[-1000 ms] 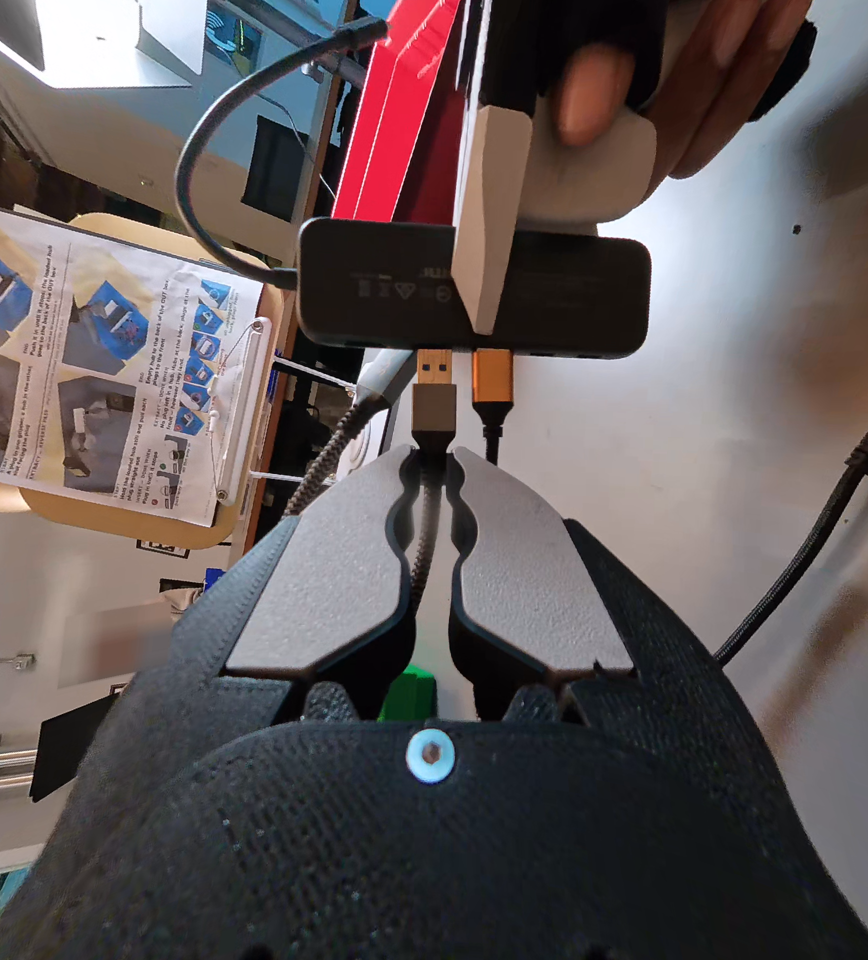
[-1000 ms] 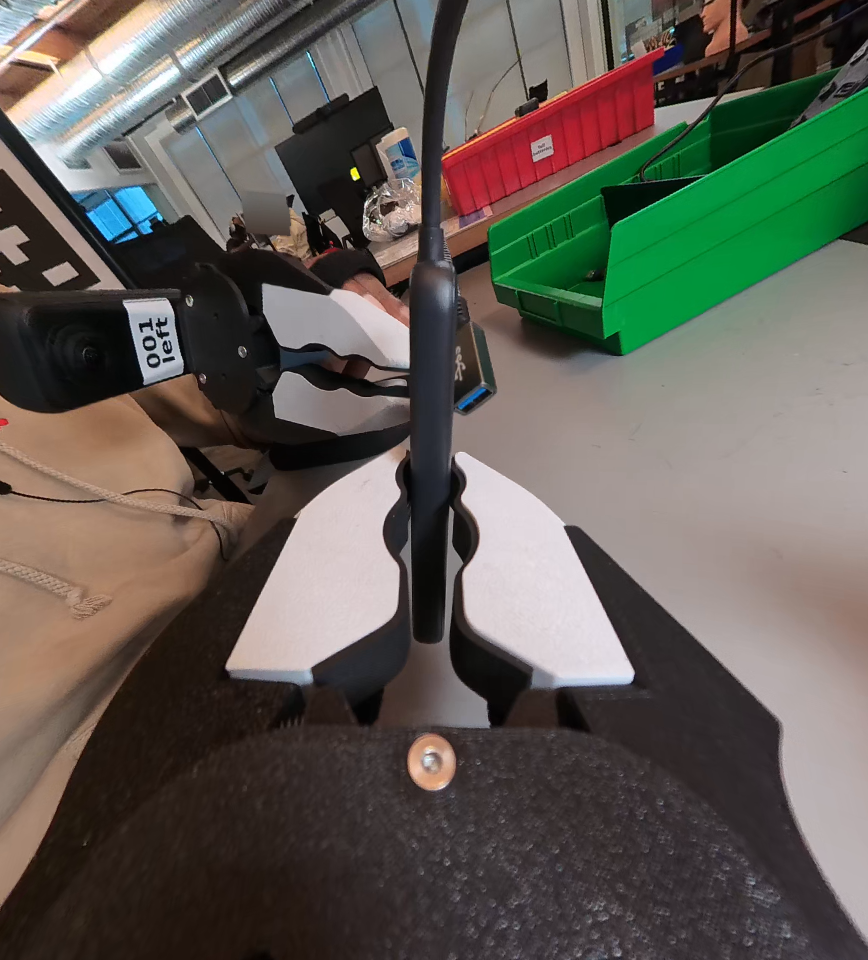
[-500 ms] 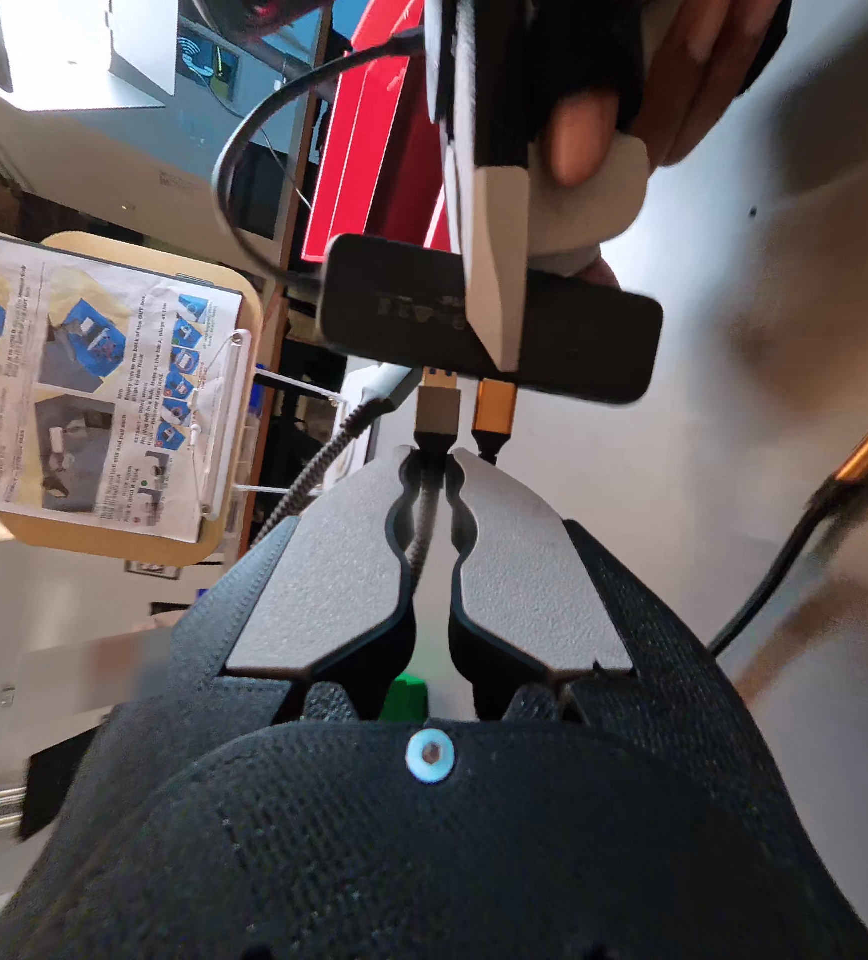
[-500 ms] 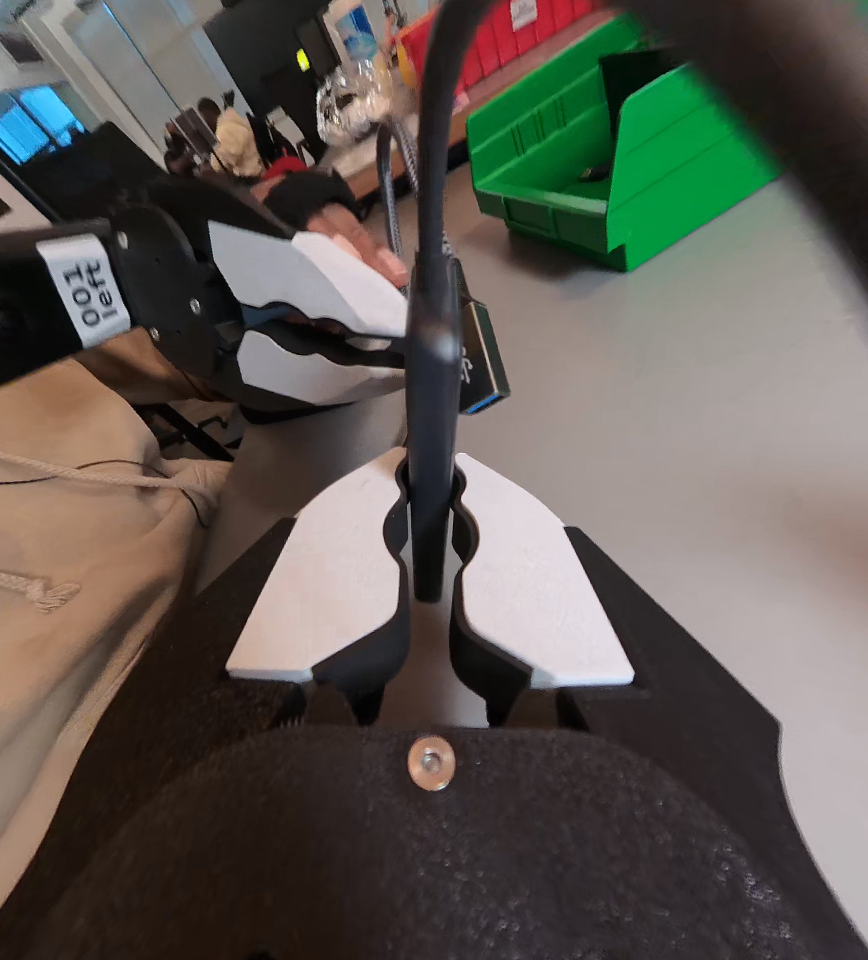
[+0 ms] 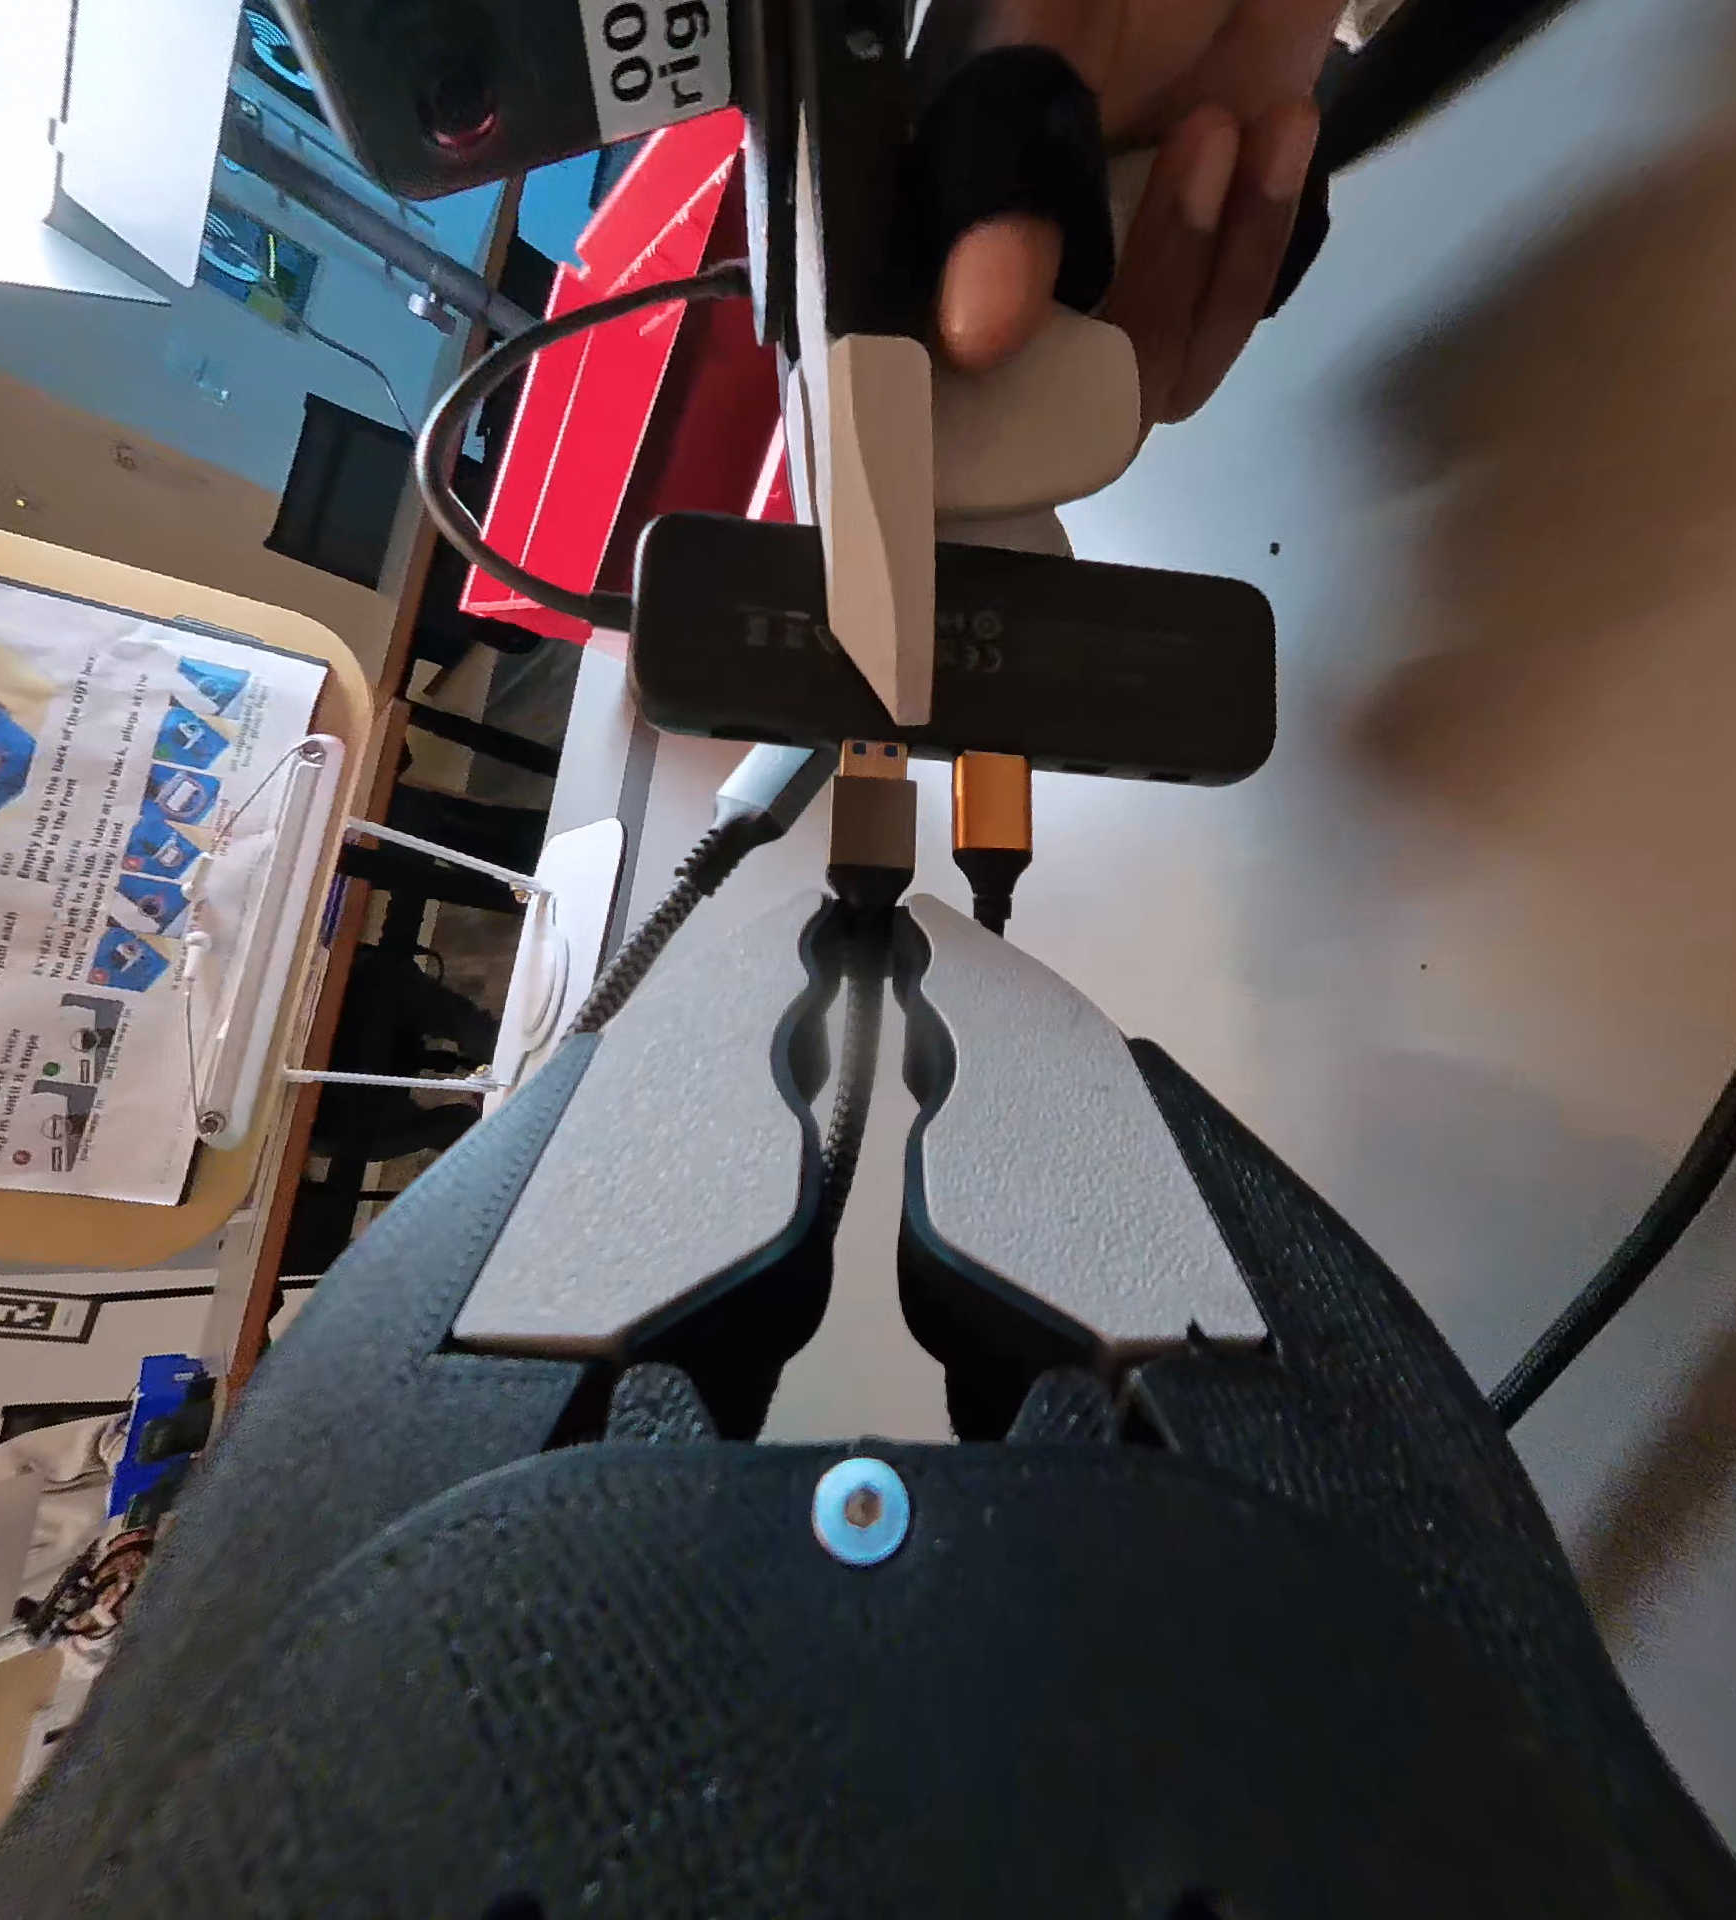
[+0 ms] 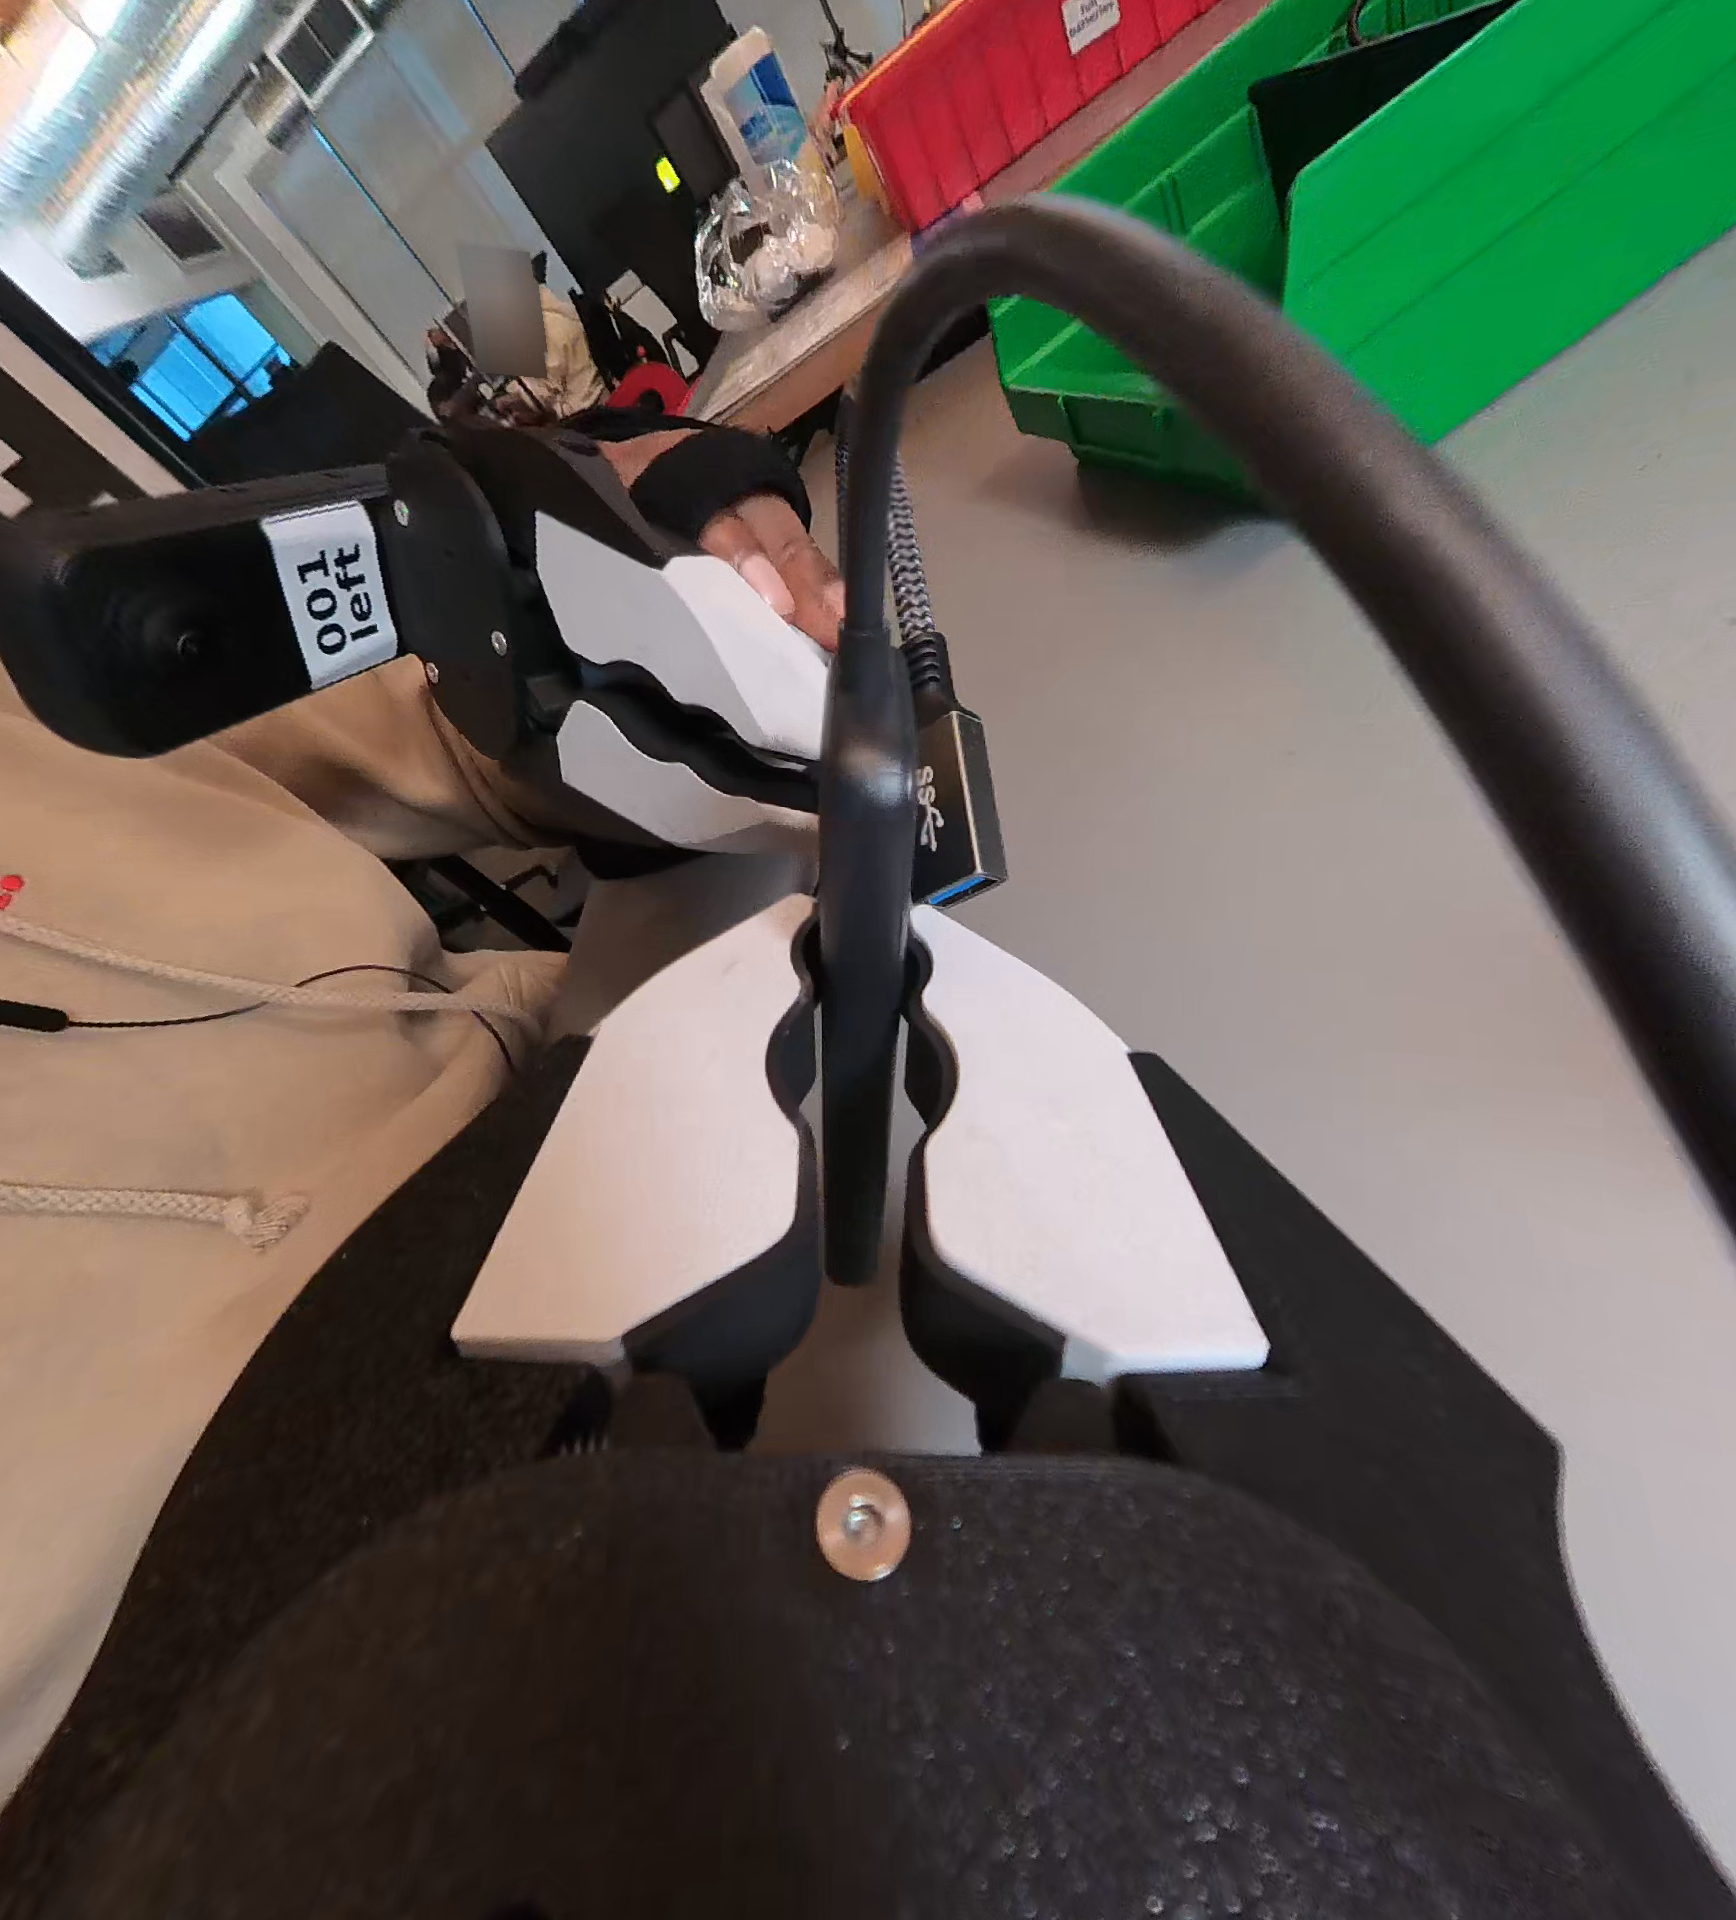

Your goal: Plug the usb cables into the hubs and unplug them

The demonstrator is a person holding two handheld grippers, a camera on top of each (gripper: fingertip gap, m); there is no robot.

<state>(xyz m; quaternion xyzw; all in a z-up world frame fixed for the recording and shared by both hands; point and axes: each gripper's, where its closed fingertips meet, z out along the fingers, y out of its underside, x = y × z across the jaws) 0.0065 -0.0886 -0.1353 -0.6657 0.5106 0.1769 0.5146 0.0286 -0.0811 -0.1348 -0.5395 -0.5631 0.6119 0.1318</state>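
In the left wrist view my left gripper (image 5: 866, 909) is shut on a braided cable just behind its grey USB plug (image 5: 871, 831). The plug's metal tip sits partly in a port of the black hub (image 5: 1103, 655). An orange plug (image 5: 992, 816) is plugged in beside it. A silver plug (image 5: 765, 784) hangs left of them, outside the hub. The right gripper's white finger (image 5: 874, 540) clamps the hub from above. In the right wrist view my right gripper (image 6: 864, 925) is shut on the hub (image 6: 859, 1039), seen edge-on. The left gripper (image 6: 791, 748) reaches it from the left.
The hub's own black cable (image 6: 1363, 520) loops overhead. A green bin (image 6: 1466, 260) and a red bin (image 6: 999, 104) stand at the far side of the grey table (image 6: 1311, 935). An instruction sheet on a stand (image 5: 64, 883) is at left. Another black braided cable (image 5: 1674, 1195) lies at right.
Both grippers have shifted and tilted together. Less of the grey plug's metal tip shows outside the hub than one second ago. Both grips are unchanged.
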